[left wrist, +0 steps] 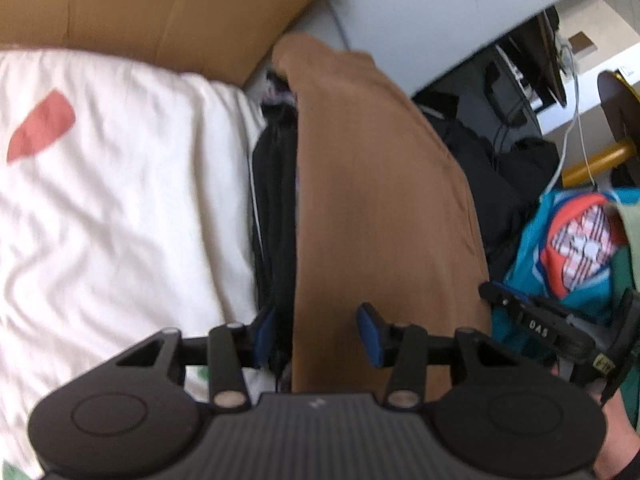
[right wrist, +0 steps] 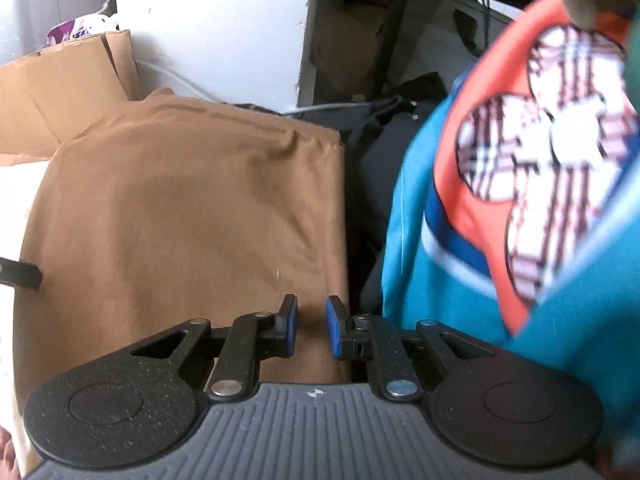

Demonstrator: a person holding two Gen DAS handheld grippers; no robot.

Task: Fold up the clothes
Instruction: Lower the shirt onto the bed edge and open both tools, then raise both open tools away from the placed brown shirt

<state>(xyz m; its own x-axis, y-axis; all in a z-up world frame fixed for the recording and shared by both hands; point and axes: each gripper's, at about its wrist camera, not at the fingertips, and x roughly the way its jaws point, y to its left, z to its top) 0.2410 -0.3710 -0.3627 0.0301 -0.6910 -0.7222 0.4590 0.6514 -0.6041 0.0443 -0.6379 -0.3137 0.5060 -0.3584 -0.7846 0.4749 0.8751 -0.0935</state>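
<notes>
Brown garment [right wrist: 192, 216] lies flat, folded in neat rectangle on top of dark clothes [left wrist: 276, 200], beside white sheet [left wrist: 120, 200]. Left gripper [left wrist: 316, 336] spread wide, right gripper [right wrist: 312, 328] slightly apart; both hold nothing, low over near edge.

The folded tan cloth garment [right wrist: 192, 216] looks matt and finely ribbed; the brown cardboard box [left wrist: 168, 4], upper left, is dull; the white cotton bedding [left wrist: 132, 208] is creased.
</notes>
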